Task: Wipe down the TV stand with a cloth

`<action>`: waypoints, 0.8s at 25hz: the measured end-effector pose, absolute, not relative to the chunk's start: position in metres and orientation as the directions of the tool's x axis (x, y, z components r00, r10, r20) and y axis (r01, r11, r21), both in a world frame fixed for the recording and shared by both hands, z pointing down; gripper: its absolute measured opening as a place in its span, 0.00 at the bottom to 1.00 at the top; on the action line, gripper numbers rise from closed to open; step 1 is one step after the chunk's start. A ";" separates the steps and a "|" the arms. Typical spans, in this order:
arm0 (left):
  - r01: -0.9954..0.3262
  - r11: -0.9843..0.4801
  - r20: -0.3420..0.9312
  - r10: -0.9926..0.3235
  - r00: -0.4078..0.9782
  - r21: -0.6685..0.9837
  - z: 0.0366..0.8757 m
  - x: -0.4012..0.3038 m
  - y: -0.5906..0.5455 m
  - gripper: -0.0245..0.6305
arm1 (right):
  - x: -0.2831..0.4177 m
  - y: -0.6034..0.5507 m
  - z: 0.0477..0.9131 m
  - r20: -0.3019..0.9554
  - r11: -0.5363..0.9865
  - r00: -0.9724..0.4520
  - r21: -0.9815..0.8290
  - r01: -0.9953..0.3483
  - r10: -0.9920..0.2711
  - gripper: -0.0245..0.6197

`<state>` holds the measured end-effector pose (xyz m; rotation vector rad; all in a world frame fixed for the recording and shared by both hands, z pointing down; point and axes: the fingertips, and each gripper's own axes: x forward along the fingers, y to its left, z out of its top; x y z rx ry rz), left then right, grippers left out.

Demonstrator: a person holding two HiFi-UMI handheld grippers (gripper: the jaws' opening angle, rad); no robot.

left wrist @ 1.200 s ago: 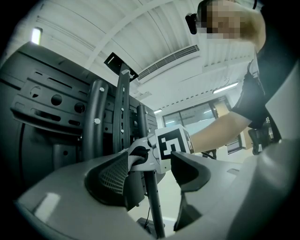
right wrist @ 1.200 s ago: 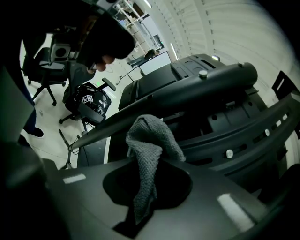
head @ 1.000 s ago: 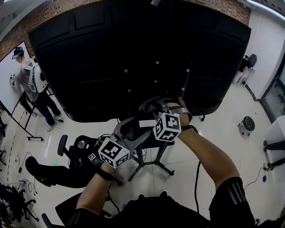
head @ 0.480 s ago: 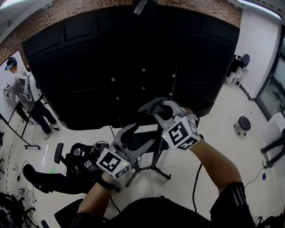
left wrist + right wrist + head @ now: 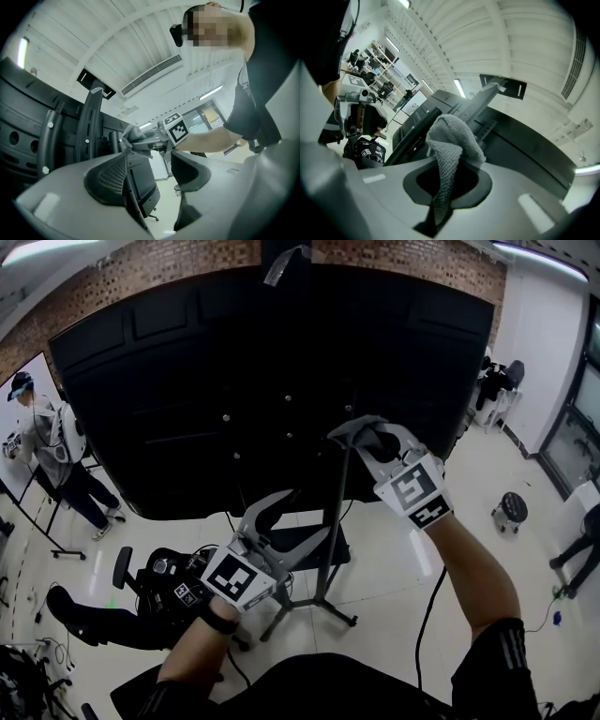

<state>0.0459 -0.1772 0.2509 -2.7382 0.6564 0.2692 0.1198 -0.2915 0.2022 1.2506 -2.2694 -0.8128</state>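
Black TV back (image 5: 262, 381) fills the 12 o'clock field. A person (image 5: 42, 442) stands at 9 o'clock, a black chair (image 5: 155, 577) at 8 o'clock and a stool (image 5: 514, 502) at 3 o'clock, all well apart from the work. TV stand pole (image 5: 335, 521) runs upright, 12 to 6 o'clock, feet splayed on the floor. Right gripper (image 5: 361, 435): jaws closed on the grey cloth (image 5: 452, 136) at the pole's top. The cloth is bunched, its length along the jaws. Left gripper (image 5: 307, 514), just beside the pole at 9 o'clock: jaws well apart, gripping nothing.
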 end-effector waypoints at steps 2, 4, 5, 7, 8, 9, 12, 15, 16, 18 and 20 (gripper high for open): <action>-0.467 -0.843 -0.246 -0.409 0.879 -0.268 0.247 0.052 -0.180 0.51 | 0.133 -0.304 0.198 0.089 0.413 -0.486 0.672 -0.615 -0.869 0.08; -0.467 -0.840 -0.243 -0.410 0.879 -0.276 0.242 0.059 -0.182 0.52 | 0.142 -0.316 0.198 0.105 0.414 -0.476 0.675 -0.610 -0.873 0.08; -0.467 -0.837 -0.241 -0.409 0.880 -0.284 0.241 0.062 -0.183 0.52 | 0.146 -0.323 0.199 0.114 0.417 -0.473 0.678 -0.605 -0.873 0.08; -0.471 -0.834 -0.232 -0.417 0.879 -0.287 0.242 0.067 -0.185 0.52 | 0.152 -0.335 0.202 0.133 0.424 -0.468 0.681 -0.598 -0.874 0.08; -0.474 -0.834 -0.229 -0.421 0.877 -0.281 0.243 0.070 -0.186 0.52 | 0.154 -0.340 0.203 0.142 0.429 -0.467 0.678 -0.596 -0.873 0.08; -0.477 -0.834 -0.228 -0.425 0.876 -0.278 0.244 0.073 -0.186 0.52 | 0.155 -0.345 0.205 0.151 0.436 -0.467 0.675 -0.595 -0.871 0.08; -0.482 -0.834 -0.218 -0.434 0.874 -0.271 0.249 0.081 -0.188 0.53 | 0.159 -0.357 0.212 0.175 0.457 -0.472 0.665 -0.591 -0.864 0.08; -0.494 -0.826 -0.217 -0.447 0.868 -0.271 0.252 0.085 -0.193 0.53 | 0.160 -0.369 0.219 0.194 0.477 -0.478 0.652 -0.590 -0.857 0.08; -0.498 -0.824 -0.217 -0.451 0.866 -0.272 0.252 0.086 -0.194 0.53 | 0.160 -0.372 0.221 0.200 0.483 -0.481 0.647 -0.590 -0.854 0.08; -0.504 -0.822 -0.215 -0.460 0.862 -0.265 0.253 0.091 -0.196 0.53 | 0.161 -0.378 0.226 0.207 0.494 -0.487 0.640 -0.588 -0.848 0.08; -0.509 -0.821 -0.213 -0.465 0.859 -0.259 0.255 0.095 -0.198 0.53 | 0.161 -0.381 0.227 0.208 0.503 -0.498 0.636 -0.585 -0.842 0.08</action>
